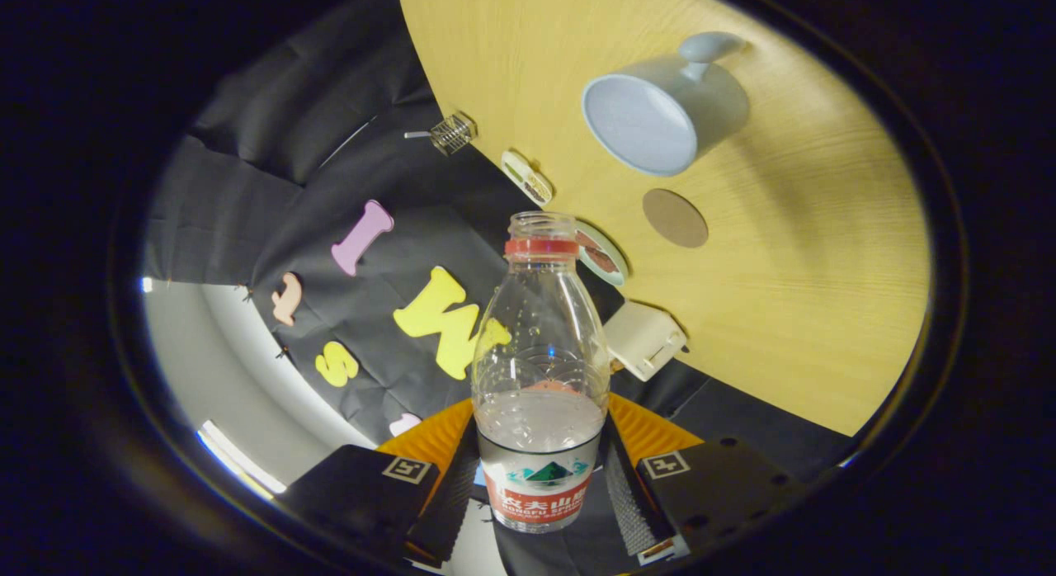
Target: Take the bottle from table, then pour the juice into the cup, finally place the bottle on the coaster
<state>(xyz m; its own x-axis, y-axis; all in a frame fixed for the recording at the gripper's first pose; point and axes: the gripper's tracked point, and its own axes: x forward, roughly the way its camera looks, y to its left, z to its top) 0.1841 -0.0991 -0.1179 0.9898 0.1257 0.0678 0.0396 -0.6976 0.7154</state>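
A clear plastic bottle (538, 370) with a red neck ring and no cap stands up between my fingers, and my gripper (540, 477) is shut on its labelled lower part. A little liquid sits in its bottom. The whole scene is rolled, so the wooden table (784, 312) slants past the bottle. Beyond the bottle's mouth a pale blue cup (660, 114) with a handle stands on the table, its opening facing me. A round brown coaster (675, 218) lies on the table between the cup and the bottle's neck.
Along the table's far edge sit a small wire basket (452, 133), a small flat box (526, 177), a round tin (601, 252) and a cream-coloured box (643, 339). Behind them hangs the booth's black cloth wall.
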